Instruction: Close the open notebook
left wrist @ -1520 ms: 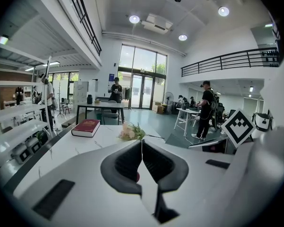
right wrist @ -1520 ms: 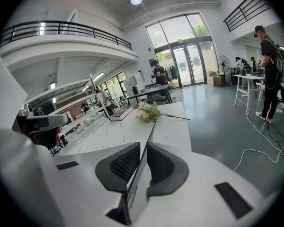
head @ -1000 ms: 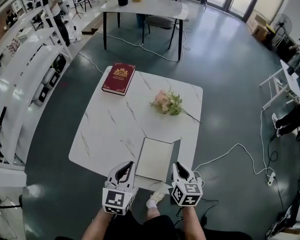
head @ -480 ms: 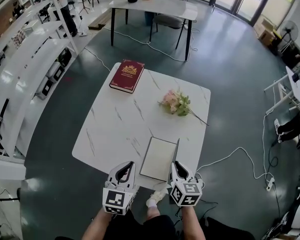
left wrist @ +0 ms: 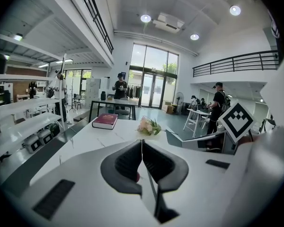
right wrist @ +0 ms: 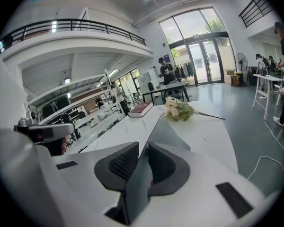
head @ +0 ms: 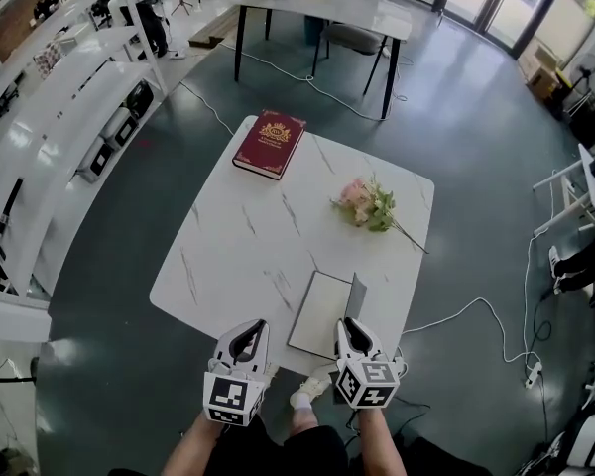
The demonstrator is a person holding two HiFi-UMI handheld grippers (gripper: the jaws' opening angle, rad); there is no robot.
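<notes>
The notebook [head: 320,325] lies open near the front edge of the white marble table [head: 238,236], a blank pale page up. Its grey right cover [head: 358,294] stands lifted off the table. My right gripper [head: 348,323] grips that cover at its near edge. In the right gripper view the cover [right wrist: 165,131] runs between the pads of the right gripper [right wrist: 143,148], whose jaws are opening. My left gripper [head: 258,325] hovers left of the notebook, apart from it. In the left gripper view the left gripper [left wrist: 142,142] is shut with nothing in it.
A dark red hardback [head: 270,144] lies at the table's far left corner, and a bunch of pink flowers [head: 370,204] sits at mid right. White shelving [head: 50,117] lines the left, a second table [head: 327,6] stands behind, and a cable [head: 476,310] trails on the floor.
The notebook's right cover has risen from nearly flat to standing up. The table and everything on it have shifted right in the head view, while both grippers keep their spots in it.
</notes>
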